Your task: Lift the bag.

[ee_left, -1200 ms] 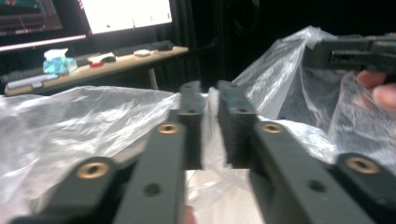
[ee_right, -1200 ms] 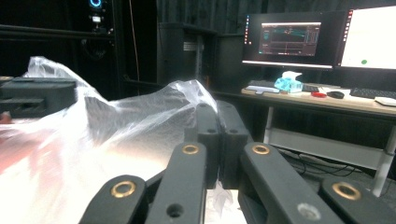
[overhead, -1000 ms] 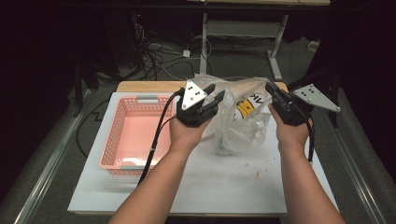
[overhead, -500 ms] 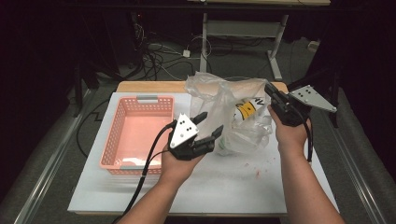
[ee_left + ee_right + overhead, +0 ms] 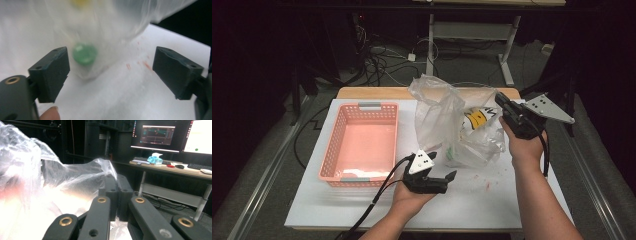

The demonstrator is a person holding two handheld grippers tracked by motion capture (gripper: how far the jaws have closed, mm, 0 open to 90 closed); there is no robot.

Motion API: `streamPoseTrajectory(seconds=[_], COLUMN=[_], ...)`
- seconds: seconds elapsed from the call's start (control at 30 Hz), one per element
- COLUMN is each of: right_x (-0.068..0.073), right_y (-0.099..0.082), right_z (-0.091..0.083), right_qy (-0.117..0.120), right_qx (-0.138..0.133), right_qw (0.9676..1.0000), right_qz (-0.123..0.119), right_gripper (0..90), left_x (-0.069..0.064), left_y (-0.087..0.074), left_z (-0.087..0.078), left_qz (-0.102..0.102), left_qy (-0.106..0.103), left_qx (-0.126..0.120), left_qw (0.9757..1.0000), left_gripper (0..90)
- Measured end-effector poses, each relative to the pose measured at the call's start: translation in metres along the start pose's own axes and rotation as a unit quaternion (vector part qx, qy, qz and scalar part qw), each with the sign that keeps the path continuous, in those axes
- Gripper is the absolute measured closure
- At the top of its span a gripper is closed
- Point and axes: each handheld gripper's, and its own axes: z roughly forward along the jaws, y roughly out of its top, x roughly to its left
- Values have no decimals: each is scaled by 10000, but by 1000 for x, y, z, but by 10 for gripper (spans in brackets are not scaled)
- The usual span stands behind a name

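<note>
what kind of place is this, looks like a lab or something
Probably a lab or recording workspace, not a home: a white work table in a dark room, loose cables on the floor behind it, and a desk with lit computer monitors and a keyboard.

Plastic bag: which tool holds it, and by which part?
The right tool, shut on the plastic bag at its upper edge; the left tool holds nothing.

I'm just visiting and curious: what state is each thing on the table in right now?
Bag: clear plastic, crumpled, standing tall, things inside, one edge pinched.
Basket: pink, upright, nothing in it.
Green item: inside the bag, low, blurred.
Left tool: jaws wide, just been opening, nothing between them, low over the table.
Right tool: shut on the bag's edge.
Table: white, a few red specks.
</note>
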Motion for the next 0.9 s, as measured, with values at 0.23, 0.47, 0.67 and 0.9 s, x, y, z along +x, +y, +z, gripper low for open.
streamPoseTrajectory(seconds=[0.23, 0.47, 0.67, 0.9], right_x=[2, 5, 4, 2], right_y=[-2, 0, 9, 13], right_z=[-3, -6, -20, -47], right_qy=[76, 194, 269, 304], right_qx=[51, 58, 20, -92], right_qw=[10000, 9997, 9995, 9993], right_qz=[-24, -99, -167, -194], right_gripper=[900, 874, 776, 645], left_x=[-2, -5, -3, -4], left_y=[-23, -46, -55, -56], left_z=[-1, -11, -14, -14], left_qz=[62, 207, 172, 170], left_qy=[-33, -3, 76, 101], left_qx=[315, 174, 67, 67], left_qw=[9995, 9996, 9998, 9998], left_gripper=[0, 0, 0, 0])
